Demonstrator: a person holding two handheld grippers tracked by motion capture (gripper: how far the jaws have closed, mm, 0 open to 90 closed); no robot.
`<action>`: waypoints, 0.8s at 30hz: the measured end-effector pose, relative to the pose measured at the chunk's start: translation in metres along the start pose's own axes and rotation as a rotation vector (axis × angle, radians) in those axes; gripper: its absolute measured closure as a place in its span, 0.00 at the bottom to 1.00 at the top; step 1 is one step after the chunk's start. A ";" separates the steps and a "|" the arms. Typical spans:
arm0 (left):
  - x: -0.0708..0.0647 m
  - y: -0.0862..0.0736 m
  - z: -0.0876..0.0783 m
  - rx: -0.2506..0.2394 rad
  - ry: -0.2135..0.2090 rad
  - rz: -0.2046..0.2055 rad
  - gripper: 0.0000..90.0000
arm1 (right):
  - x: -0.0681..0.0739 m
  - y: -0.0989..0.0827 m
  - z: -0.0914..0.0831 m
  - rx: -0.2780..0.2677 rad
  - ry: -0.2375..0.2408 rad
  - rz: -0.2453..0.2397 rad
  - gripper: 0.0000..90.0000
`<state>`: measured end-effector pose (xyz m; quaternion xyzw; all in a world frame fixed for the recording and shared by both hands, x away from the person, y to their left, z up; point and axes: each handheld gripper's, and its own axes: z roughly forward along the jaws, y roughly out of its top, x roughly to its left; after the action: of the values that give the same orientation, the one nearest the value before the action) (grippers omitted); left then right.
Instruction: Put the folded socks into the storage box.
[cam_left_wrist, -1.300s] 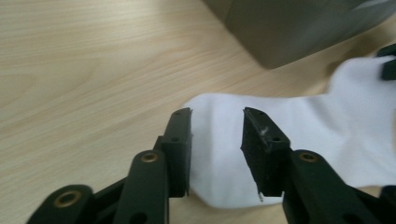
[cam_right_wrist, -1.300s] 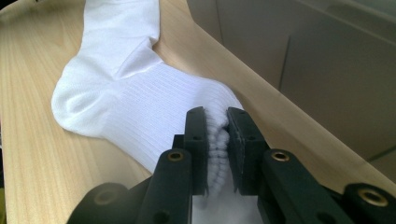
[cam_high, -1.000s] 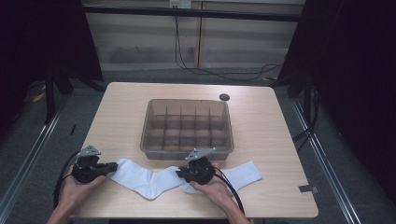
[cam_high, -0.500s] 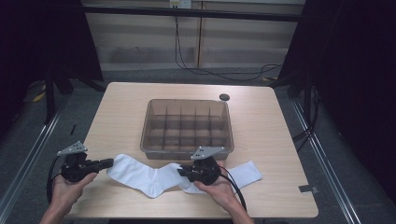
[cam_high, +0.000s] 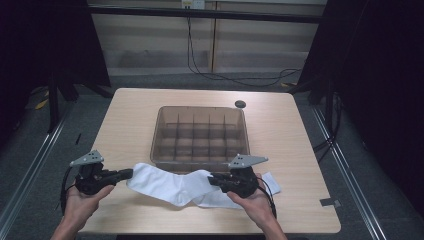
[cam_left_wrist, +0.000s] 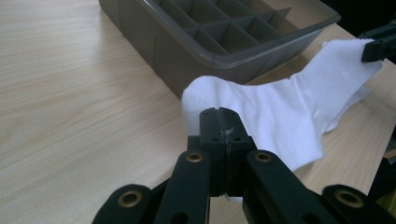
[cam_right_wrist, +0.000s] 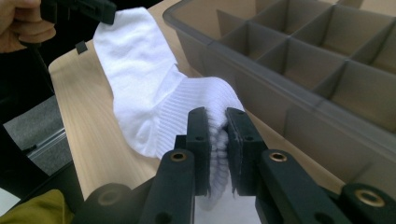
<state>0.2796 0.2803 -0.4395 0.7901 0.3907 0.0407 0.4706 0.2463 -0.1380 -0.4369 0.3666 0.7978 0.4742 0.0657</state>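
Observation:
A white sock (cam_high: 165, 183) hangs stretched between my two grippers, just above the table in front of the bin. My left gripper (cam_high: 129, 173) is shut on its foot end; in the left gripper view the jaws (cam_left_wrist: 219, 114) pinch the thin fabric, and the sock (cam_left_wrist: 289, 102) runs off to the right gripper (cam_left_wrist: 379, 45). My right gripper (cam_high: 212, 180) is shut on the ribbed cuff, which bunches between its jaws (cam_right_wrist: 217, 119). In the right gripper view the sock (cam_right_wrist: 135, 70) reaches up to the left gripper (cam_right_wrist: 79, 8). A second white sock (cam_high: 272, 183) lies flat on the table under my right hand.
A translucent grey bin (cam_high: 200, 163) with several divided compartments stands mid-table, just beyond the sock. A small dark round object (cam_high: 240, 104) lies behind the bin's far right corner. The wooden table (cam_high: 125, 115) has bare room left and right of the bin. Dark floor surrounds it.
Both hands have risen and drawn apart, the right one moving right. The sock has come up off the table and is pulled out longer between the grippers.

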 end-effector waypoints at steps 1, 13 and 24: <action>-0.001 0.001 0.000 0.001 -0.005 0.000 1.00 | -0.001 0.000 -0.003 -0.004 -0.003 0.002 0.89; -0.025 0.010 0.025 0.034 -0.071 0.024 1.00 | -0.021 -0.016 -0.043 -0.015 -0.069 0.052 0.89; -0.045 0.018 0.055 0.087 -0.111 0.060 1.00 | -0.041 -0.037 -0.074 -0.015 -0.110 0.129 0.90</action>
<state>0.2826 0.2068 -0.4422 0.8220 0.3417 -0.0061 0.4555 0.2228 -0.2271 -0.4366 0.4423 0.7640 0.4626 0.0815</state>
